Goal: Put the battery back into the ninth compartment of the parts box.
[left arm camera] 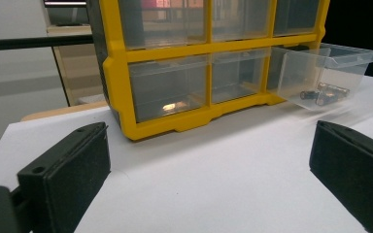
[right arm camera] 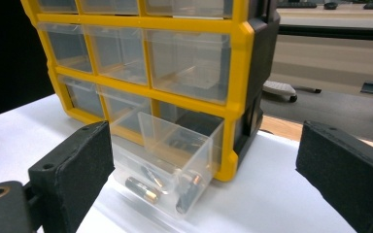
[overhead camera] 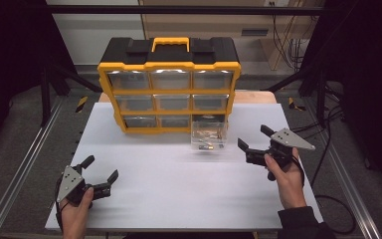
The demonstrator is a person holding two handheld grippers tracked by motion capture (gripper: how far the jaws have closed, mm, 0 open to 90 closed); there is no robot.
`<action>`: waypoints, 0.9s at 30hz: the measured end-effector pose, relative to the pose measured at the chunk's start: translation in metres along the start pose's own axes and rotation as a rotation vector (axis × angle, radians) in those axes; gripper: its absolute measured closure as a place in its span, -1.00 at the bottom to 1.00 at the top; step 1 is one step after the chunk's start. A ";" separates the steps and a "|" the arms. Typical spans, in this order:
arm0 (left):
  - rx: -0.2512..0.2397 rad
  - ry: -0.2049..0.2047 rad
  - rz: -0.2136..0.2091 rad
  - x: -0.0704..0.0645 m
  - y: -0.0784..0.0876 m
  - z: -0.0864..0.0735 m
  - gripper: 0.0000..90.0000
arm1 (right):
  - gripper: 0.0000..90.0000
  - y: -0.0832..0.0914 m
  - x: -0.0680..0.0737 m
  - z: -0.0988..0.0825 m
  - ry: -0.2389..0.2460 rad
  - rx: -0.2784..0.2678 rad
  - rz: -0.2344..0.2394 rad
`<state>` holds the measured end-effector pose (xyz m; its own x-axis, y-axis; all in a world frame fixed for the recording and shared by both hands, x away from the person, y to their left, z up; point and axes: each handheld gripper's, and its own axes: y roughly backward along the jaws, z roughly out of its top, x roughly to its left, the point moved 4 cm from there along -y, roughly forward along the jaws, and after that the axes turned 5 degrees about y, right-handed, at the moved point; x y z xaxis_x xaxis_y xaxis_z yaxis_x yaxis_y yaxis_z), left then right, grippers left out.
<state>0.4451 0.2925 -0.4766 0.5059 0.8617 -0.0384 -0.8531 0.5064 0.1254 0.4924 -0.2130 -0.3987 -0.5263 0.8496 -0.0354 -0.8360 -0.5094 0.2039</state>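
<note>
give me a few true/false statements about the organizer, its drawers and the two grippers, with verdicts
1. The bottom right drawer of the yellow organizer is pulled out. True.
2. That drawer is empty. False: batteries lie in it.
3. The right gripper is shut on the drawer. False: its fingers are open, apart from it.
4. The left gripper is open and holds nothing. True.
5. The organizer's handle is black. False: it is yellow.

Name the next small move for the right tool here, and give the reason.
Probably ease the right tool forward toward the pulled-out clear drawer. Its jaws are open and empty, it sits just beside that drawer, and the batteries lie loose inside. The left tool is farther off, also open.
</note>
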 end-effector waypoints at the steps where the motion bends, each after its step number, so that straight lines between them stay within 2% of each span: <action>1: 0.001 0.000 0.000 0.000 0.000 0.000 -0.98 | -0.86 0.002 -0.001 -0.003 0.000 -0.004 -0.004; 9: 0.004 0.001 -0.017 -0.002 0.000 -0.001 -0.98 | -0.87 0.021 -0.007 -0.025 -0.003 -0.032 -0.019; 13: 0.006 -0.006 -0.022 -0.005 -0.002 -0.002 -0.98 | -0.86 0.025 -0.008 -0.036 -0.003 -0.043 -0.030; 15: -0.001 0.004 -0.028 -0.005 -0.002 -0.002 -0.98 | -0.83 0.026 -0.007 -0.041 -0.004 -0.048 -0.032; 21: -0.018 0.037 -0.021 0.000 -0.001 -0.003 -0.98 | -0.80 0.034 -0.004 -0.068 -0.014 -0.034 -0.016; 25: -0.023 0.039 -0.019 0.001 -0.002 -0.003 -0.98 | -0.79 0.037 -0.004 -0.082 -0.003 -0.011 -0.016; 27: -0.017 0.035 -0.021 0.000 -0.003 -0.003 -0.98 | -0.79 0.038 -0.004 -0.085 -0.019 -0.016 -0.014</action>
